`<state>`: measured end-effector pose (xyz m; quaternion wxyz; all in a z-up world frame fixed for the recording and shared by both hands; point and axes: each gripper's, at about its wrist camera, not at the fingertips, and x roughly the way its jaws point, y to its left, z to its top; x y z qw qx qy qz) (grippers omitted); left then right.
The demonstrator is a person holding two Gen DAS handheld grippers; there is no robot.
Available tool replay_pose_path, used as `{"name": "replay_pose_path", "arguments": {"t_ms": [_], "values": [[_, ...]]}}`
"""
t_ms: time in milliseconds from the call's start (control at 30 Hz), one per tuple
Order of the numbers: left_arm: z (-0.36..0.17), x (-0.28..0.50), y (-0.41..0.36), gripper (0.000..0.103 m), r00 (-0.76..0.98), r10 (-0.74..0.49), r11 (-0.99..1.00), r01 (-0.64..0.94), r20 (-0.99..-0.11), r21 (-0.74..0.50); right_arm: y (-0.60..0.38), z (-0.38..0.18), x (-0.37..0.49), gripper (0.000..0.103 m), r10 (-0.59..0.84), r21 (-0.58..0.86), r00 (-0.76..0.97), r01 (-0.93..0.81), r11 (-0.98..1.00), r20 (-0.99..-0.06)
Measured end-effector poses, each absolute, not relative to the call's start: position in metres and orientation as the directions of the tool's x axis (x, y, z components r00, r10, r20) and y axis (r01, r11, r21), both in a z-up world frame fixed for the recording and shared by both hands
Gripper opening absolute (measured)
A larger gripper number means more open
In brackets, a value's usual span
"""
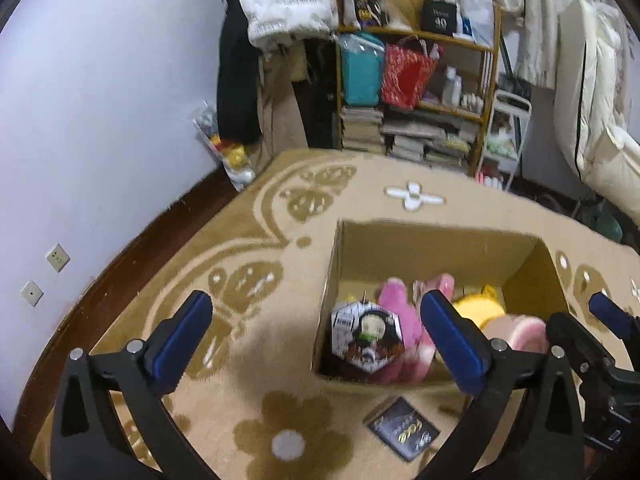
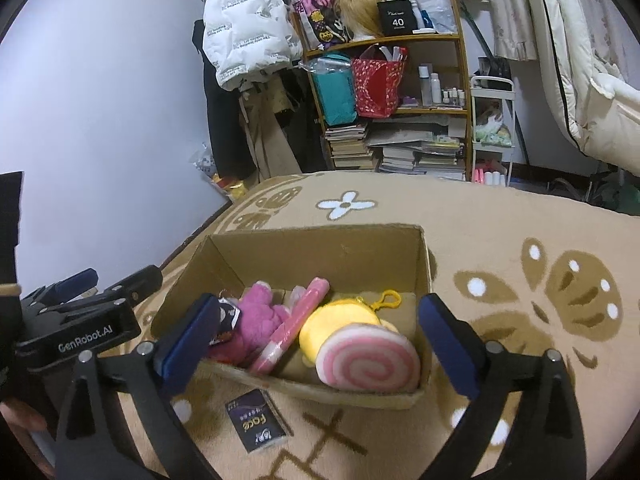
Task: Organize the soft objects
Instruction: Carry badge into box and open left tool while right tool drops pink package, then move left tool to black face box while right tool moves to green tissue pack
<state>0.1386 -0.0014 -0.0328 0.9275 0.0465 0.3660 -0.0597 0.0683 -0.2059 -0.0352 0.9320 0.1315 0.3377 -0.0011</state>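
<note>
An open cardboard box (image 2: 320,252) stands on the beige carpet, also in the left wrist view (image 1: 432,248). In it lie a pink plush (image 2: 260,320), a pink stick-shaped toy (image 2: 296,324), a yellow plush with a clip (image 2: 340,320), a pink-and-white swirl roll plush (image 2: 372,360) and a hexagonal character cushion (image 1: 366,338). My right gripper (image 2: 320,336) is open and empty, just above the box's near edge. My left gripper (image 1: 316,332) is open and empty over the box's left wall. The right gripper (image 1: 600,320) shows at the right edge of the left wrist view.
A small dark card pack (image 2: 256,424) lies on the carpet in front of the box, also in the left wrist view (image 1: 402,430). A cluttered wooden shelf (image 2: 392,100) with bags and books stands at the back. Hanging coats (image 2: 244,28) are beside it.
</note>
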Motion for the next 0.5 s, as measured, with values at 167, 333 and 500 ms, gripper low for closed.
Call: {"name": "replay_pose_path", "arguments": {"t_ms": [167,333,500], "values": [[-0.033,0.127,0.004,0.103,0.727,-0.071,0.99,0.136,-0.682,0.041,-0.204,-0.034,0.053,0.103,0.076,0.234,0.757,0.103,0.967,-0.649],[-0.034,0.114,0.009,0.103,0.703,-0.107,0.985,0.171,-0.703,0.022,-0.204,-0.033,0.041,0.103,0.072,0.22,0.748,0.101,0.97,-0.66],[-0.04,0.101,0.007,0.102,0.68,-0.095,0.979,0.194,-0.727,0.054,-0.21,-0.039,0.028,0.103,0.09,0.25,0.731,0.112,0.962,-0.676]]}}
